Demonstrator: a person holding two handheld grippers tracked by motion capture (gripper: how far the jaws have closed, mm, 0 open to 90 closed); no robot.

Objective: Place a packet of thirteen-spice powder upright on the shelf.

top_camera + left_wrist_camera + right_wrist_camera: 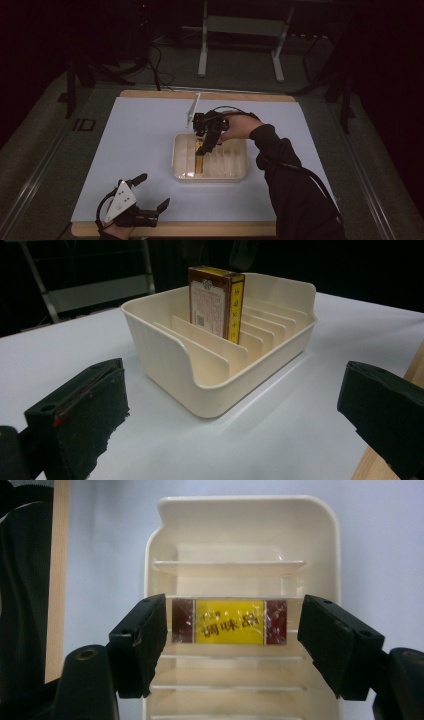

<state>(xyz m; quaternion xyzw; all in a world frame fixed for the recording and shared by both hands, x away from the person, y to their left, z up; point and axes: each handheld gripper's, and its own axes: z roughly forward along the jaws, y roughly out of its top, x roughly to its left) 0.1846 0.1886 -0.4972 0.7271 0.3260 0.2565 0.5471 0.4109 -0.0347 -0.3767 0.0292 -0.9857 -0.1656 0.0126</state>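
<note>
Left gripper (pixel 152 192), near the table's (pixel 150 130) front left edge: its jaws stand spread wide with nothing between them, and in the left gripper view they frame the rack (pixel 220 390) from well apart. It plays no part in this step and is best kept where it rests, clear of the rack.

Centre, the rack: a cream tray with upright dividers forming narrow slots. The box (pixel 216 301), red-brown with a yellow edge, stands upright in one slot toward the rack's left side in the high view, its top above the dividers.

Right gripper (pixel 232 630), directly over the rack and pointing down: its jaws stand apart on either side of the box's (pixel 229 622) short ends, with a visible gap on each side, so the pads no longer press on it. The step in hand appears to be the release after slotting. To do it well, lift straight up along the slot, keep the jaws parted evenly so neither pad drags the box, and avoid any sideways drift that could tip it against a divider.
</note>
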